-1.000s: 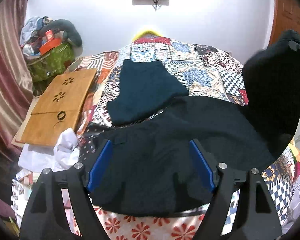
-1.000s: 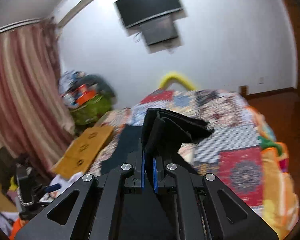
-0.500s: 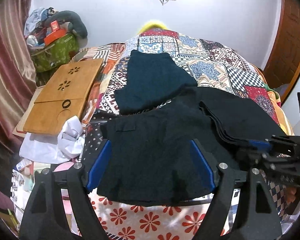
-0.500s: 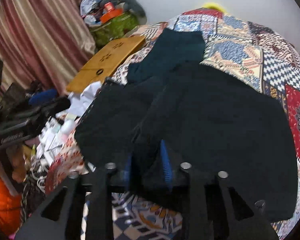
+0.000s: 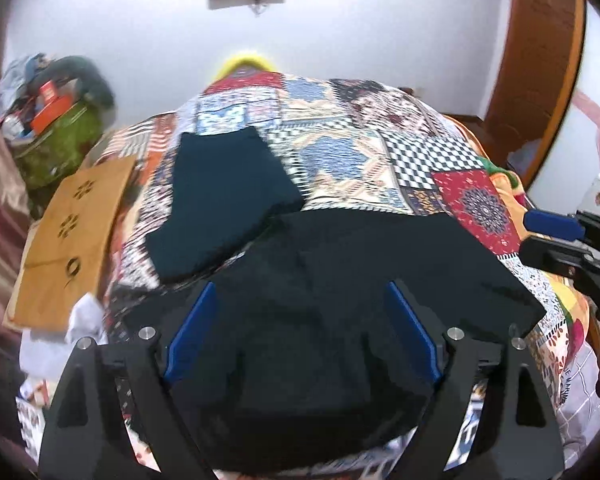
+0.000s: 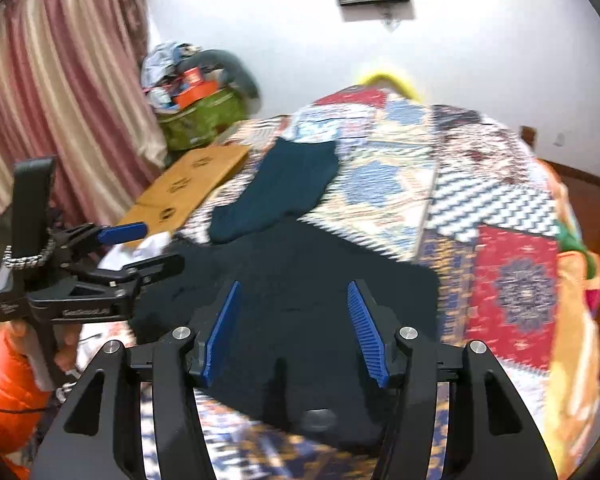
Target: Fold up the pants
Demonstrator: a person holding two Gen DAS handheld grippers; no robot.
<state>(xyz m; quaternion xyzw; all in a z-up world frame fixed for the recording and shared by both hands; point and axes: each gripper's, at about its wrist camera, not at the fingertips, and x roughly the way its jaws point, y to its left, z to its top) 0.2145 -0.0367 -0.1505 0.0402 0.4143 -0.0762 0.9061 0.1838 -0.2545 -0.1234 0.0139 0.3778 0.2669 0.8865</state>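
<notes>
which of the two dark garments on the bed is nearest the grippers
The black pants, spread right under both open grippers; the teal folded garment lies farther up the bed, toward the wall.

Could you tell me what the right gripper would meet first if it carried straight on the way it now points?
Most likely the black pants lying on the quilt: the open right gripper frames them. Depth is unclear.
</notes>
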